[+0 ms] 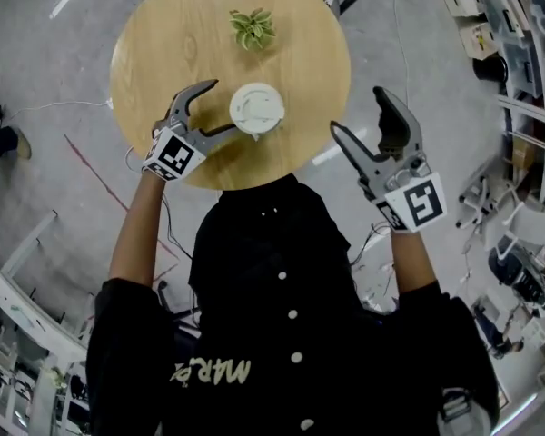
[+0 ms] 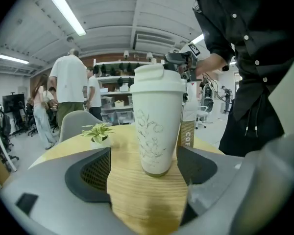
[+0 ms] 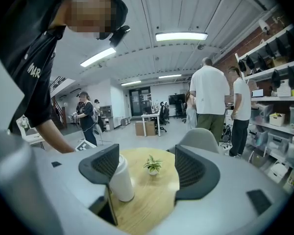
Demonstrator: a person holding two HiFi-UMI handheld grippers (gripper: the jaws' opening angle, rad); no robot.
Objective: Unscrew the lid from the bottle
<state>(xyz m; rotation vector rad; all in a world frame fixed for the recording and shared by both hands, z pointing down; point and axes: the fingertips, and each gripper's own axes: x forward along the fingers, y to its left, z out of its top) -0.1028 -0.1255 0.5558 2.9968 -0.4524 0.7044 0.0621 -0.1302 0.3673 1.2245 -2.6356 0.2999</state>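
Observation:
A white bottle (image 1: 257,109) with a flower print and a white lid (image 2: 158,77) stands upright near the front edge of a round wooden table (image 1: 163,44). My left gripper (image 1: 220,107) is open just left of the bottle. In the left gripper view the bottle (image 2: 157,126) stands a little beyond the gap between the jaws, touching neither. My right gripper (image 1: 357,110) is open and empty, off the table's right edge and apart from the bottle. In the right gripper view the bottle (image 3: 121,180) is partly hidden behind the left jaw.
A small potted plant (image 1: 252,27) sits on the far side of the table. A grey chair (image 3: 200,138) stands behind the table. Several people (image 3: 210,102) stand beyond it near shelves (image 3: 279,106). Cables lie on the floor (image 1: 45,107).

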